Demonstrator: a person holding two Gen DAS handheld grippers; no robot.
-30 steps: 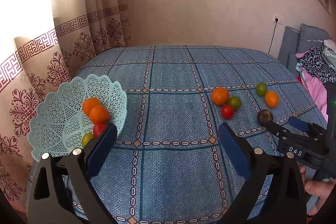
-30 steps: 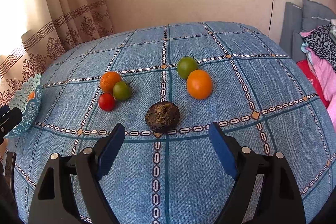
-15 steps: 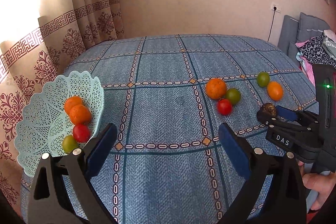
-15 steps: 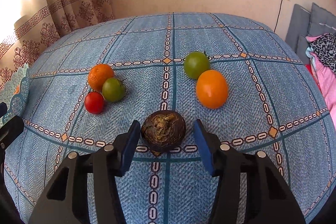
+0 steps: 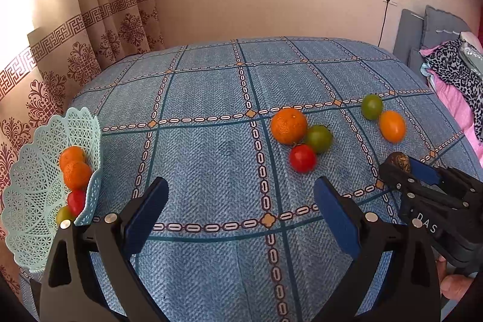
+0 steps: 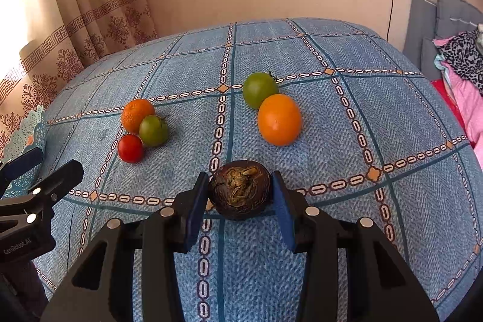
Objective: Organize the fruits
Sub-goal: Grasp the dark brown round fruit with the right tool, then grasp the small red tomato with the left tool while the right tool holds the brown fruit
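Observation:
A dark brown round fruit (image 6: 240, 189) rests on the blue checked tablecloth (image 6: 302, 56), and my right gripper (image 6: 240, 196) is shut on it, one blue pad against each side. From the left wrist view the same fruit (image 5: 399, 161) shows at the right gripper's (image 5: 407, 168) tip. Beyond it lie an orange (image 6: 279, 119) and a green tomato (image 6: 260, 89). To the left, another orange (image 6: 137, 115), a green tomato (image 6: 153, 130) and a red tomato (image 6: 130, 148) touch each other. My left gripper (image 5: 240, 186) hangs open over bare cloth, beside the mint lattice basket (image 5: 90, 135) holding several fruits.
A patterned curtain (image 5: 75, 50) hangs behind the basket at the table's left edge. A grey headboard (image 6: 422, 29) and pink and leopard-print bedding (image 6: 465, 71) lie off the right side. A person's hand (image 5: 452, 288) holds the right gripper's handle.
My right gripper moved forward and its fingers narrowed from wide open to pressing on the dark brown fruit. The left gripper drifted right; the basket slid toward the left edge of its view.

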